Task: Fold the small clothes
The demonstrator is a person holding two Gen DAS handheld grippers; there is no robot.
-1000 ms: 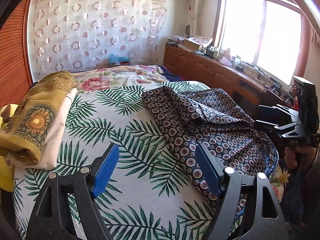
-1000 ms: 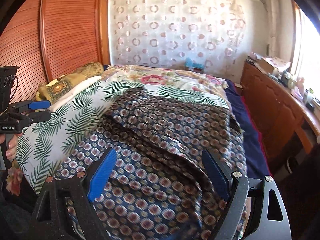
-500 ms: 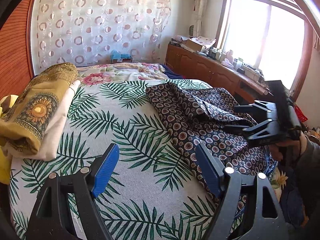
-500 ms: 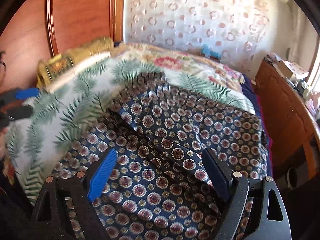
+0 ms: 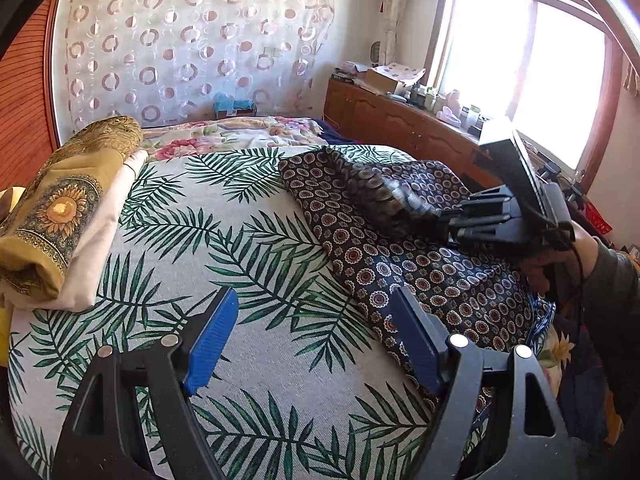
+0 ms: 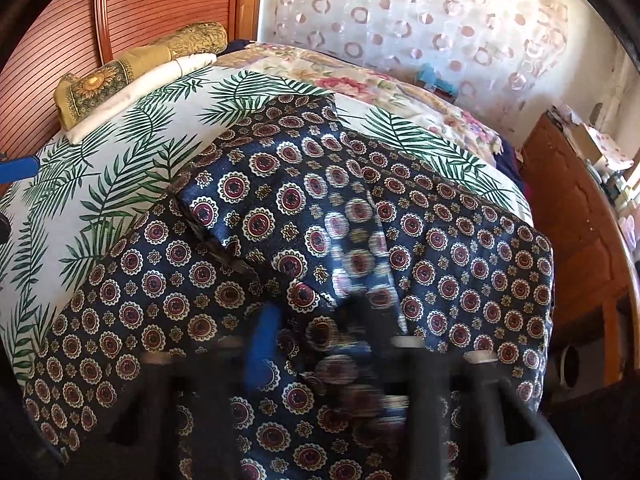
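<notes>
Left gripper (image 5: 316, 344) hangs over the palm-leaf bedspread (image 5: 224, 240) with its blue pads (image 5: 210, 344) spread wide and nothing between them. Right gripper (image 5: 444, 220) comes in from the window side, and from the left wrist camera it's pinched onto a raised fold of the navy medallion-print garment (image 5: 420, 264); the fabric tents up toward its tips. On its own camera the right gripper (image 6: 320, 328) is smeared with blur, its fingers drawn narrow with cloth bunched between them. That garment (image 6: 320, 240) lies on the window side of the bed, long axis running from the near edge toward the curtain (image 5: 192, 48), far corner pointing at the floral quilt (image 5: 224, 136). Over by the wooden headboard (image 6: 132, 12), a folded stack (image 5: 60, 216) sits well apart: mustard sunflower-print piece on top, cream one beneath. No containers on the bed.
</notes>
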